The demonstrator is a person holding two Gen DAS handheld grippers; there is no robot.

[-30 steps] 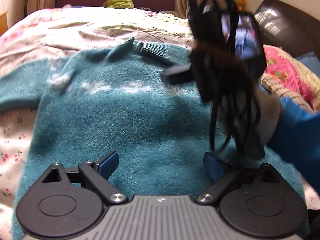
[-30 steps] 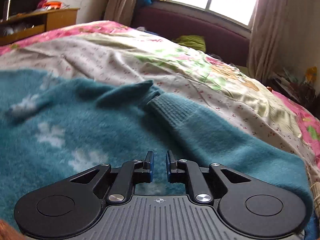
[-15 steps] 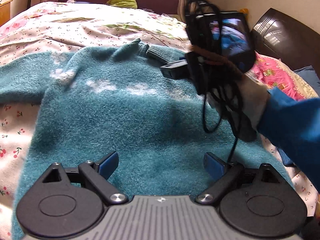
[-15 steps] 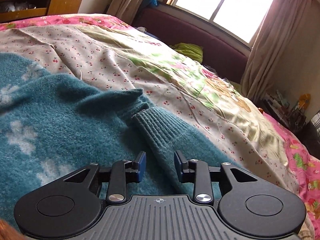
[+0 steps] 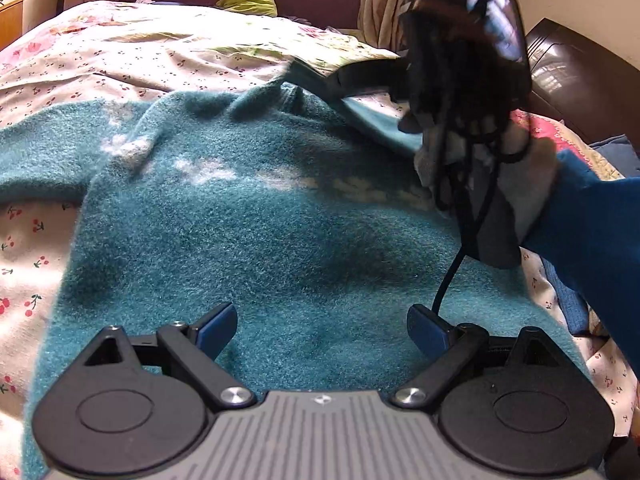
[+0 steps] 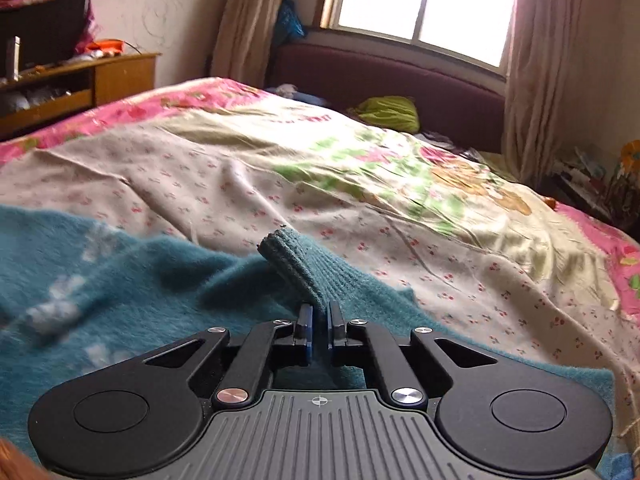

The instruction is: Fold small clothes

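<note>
A fuzzy teal sweater (image 5: 248,232) with white markings lies spread on the bed. Its ribbed cuff (image 6: 304,264) stands lifted off the bedding, pinched between the pads of my right gripper (image 6: 319,318), which is shut on the sleeve. In the left wrist view the right gripper (image 5: 348,78) appears far right with a gloved hand (image 5: 516,184) and blue sleeve behind it, raising that sleeve (image 5: 368,120). My left gripper (image 5: 320,326) hovers open over the sweater's lower body, with nothing between its fingers.
The bed is covered by a cherry-print sheet (image 6: 360,184) with a pink floral border. A dark red sofa (image 6: 400,80) with a green cloth (image 6: 386,112) stands under the window. A wooden cabinet (image 6: 80,88) is at the left. A dark headboard (image 5: 576,80) is at the right.
The right gripper opened around the ribbed cuff, then shut on it and lifted it off the bed. The left gripper stayed open in place.
</note>
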